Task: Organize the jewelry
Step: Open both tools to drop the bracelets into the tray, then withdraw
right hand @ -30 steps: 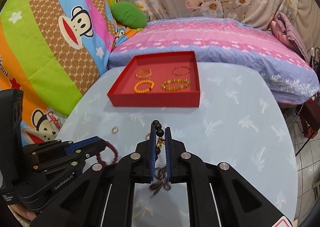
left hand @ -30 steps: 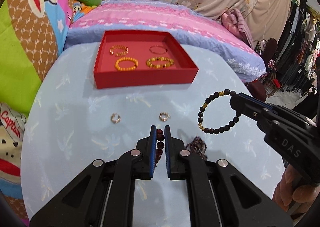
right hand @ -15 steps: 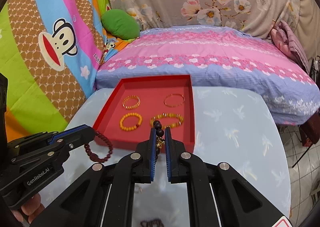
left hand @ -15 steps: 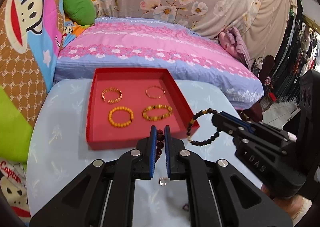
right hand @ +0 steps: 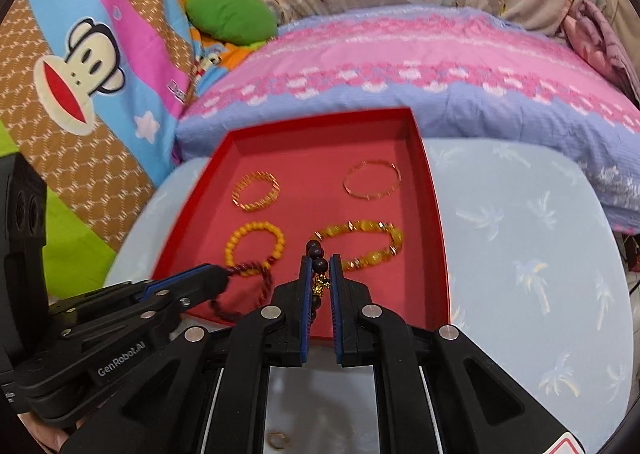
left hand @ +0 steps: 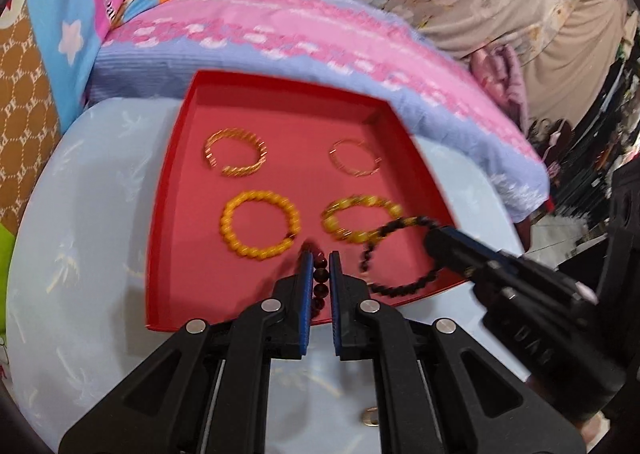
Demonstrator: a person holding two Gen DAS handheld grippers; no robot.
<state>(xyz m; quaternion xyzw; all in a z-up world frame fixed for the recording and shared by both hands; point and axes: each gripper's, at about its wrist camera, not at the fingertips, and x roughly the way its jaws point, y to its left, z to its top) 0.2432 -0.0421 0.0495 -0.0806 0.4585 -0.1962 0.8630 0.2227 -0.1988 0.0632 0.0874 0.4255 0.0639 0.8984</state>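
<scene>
your red tray [left hand: 160, 214] is a shallow square box with a matte floor and low straight walls, sitting on a pale blue tabletop [right hand: 520, 254] printed with faint palm shapes. four bracelets lie flat inside it in two rows: a ridged gold bangle [left hand: 236, 156] and a thin rose-gold bangle [left hand: 355, 158] at the back, a round-beaded orange bracelet [left hand: 258, 230] and a glassy yellow bead bracelet [left hand: 352, 222] in front.

your left hand-held gripper [left hand: 319, 274] has its blue pads pressed onto a dark red bead bracelet [right hand: 244, 286], whose loop hangs over the tray's near edge. your right hand-held gripper [right hand: 320, 278] pinches a black bead bracelet [left hand: 396, 254] with a few gold beads; its loop dangles above the tray's near right corner, just in front of the yellow one (whether it touches the floor is unclear through the blur).

one small gold ring [right hand: 278, 440] lies on the tabletop outside the tray, below the grippers. a pink and lilac quilted bed [right hand: 400, 66] runs behind the tabletop.
</scene>
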